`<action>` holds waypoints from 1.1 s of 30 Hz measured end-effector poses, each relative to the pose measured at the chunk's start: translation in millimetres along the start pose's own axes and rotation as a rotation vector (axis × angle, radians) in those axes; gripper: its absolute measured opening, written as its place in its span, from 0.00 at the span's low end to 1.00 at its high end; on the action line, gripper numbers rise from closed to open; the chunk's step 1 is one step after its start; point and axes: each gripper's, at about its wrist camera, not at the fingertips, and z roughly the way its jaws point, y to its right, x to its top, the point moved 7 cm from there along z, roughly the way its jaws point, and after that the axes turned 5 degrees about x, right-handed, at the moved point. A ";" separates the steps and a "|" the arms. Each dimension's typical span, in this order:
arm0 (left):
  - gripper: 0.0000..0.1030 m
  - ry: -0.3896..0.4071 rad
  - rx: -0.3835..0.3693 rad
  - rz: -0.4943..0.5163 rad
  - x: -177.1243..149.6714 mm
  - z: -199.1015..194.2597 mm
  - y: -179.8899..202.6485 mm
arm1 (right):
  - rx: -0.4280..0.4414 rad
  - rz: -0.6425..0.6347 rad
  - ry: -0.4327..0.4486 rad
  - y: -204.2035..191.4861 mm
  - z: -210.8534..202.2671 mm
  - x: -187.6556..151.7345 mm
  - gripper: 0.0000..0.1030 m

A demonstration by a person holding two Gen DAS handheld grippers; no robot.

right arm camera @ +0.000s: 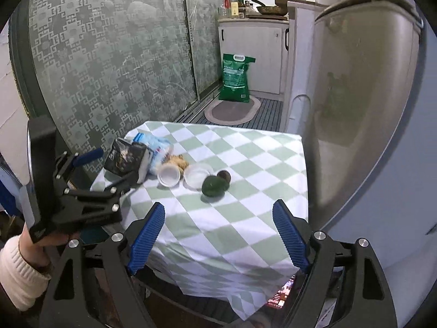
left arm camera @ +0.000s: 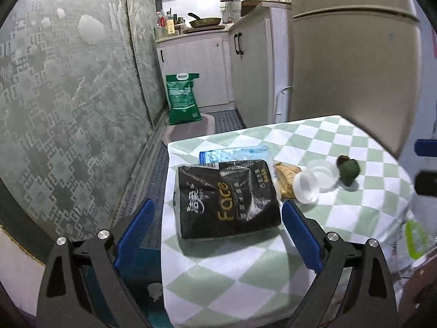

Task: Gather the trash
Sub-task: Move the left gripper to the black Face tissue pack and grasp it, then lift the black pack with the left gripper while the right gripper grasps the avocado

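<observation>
The black tissue pack point(left arm camera: 228, 198) lies at the near left of the checkered surface point(left arm camera: 341, 213), between the wide-open, empty fingers of the left gripper point(left arm camera: 218, 235). Right of it: brown wrapper point(left arm camera: 285, 179), clear cup point(left arm camera: 308, 187), avocado point(right arm camera: 214, 186). The right gripper point(right arm camera: 218, 235) hovers, fingers wide apart, empty.

Both wrist views look forward, sharing the checkered table point(left arm camera: 314, 142) point(right arm camera: 245, 147).

- Tissue packs: 2, one black point(left arm camera: 228, 198), one blue point(left arm camera: 235, 154)
- Clear plastic cups: 2 point(right arm camera: 169, 175) point(right arm camera: 197, 175)
- Avocados: 1 green point(right arm camera: 214, 186)
- Dark round fruit: 1 point(right arm camera: 224, 176)
- Brown crumpled scraps: 1 point(left arm camera: 285, 179)
- Green sacks on floor: 1 point(right arm camera: 235, 78)
</observation>
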 end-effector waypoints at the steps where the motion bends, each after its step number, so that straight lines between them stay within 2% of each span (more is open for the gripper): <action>1: 0.93 -0.004 0.006 0.010 0.3 3.4 2.6 | 0.006 -0.001 -0.004 0.3 1.1 -2.9 0.80; 5: 0.93 -0.044 -0.021 -0.002 -3.5 14.4 7.7 | 0.023 -0.010 -0.011 -1.6 4.1 -8.8 0.80; 7: 0.89 -0.048 -0.033 -0.026 -5.3 15.3 7.5 | 0.033 -0.008 -0.011 -3.2 6.6 -8.7 0.80; 9: 0.78 -0.043 -0.028 -0.023 -4.9 14.6 6.0 | 0.036 -0.007 -0.012 -4.9 10.3 -7.5 0.80; 17: 0.72 -0.034 -0.072 -0.078 -2.4 11.0 -6.0 | 0.025 0.006 -0.003 -10.2 26.1 -0.6 0.79; 23: 0.72 0.002 -0.116 -0.138 1.6 -3.2 -27.2 | -0.010 0.010 -0.014 -6.6 42.1 5.9 0.68; 25: 0.72 0.033 -0.137 -0.146 2.9 -12.0 -34.2 | -0.023 0.014 -0.025 -5.7 50.0 7.6 0.61; 27: 0.72 0.068 -0.144 -0.143 5.2 -21.6 -40.4 | -0.034 0.017 -0.034 -5.3 57.2 9.1 0.50; 29: 0.72 0.096 -0.152 -0.141 7.3 -29.8 -45.1 | -0.046 0.019 -0.045 -4.3 64.0 10.3 0.44; 33: 0.72 0.109 -0.155 -0.122 5.3 -36.8 -53.1 | -0.059 0.037 -0.064 -2.1 75.7 12.2 0.44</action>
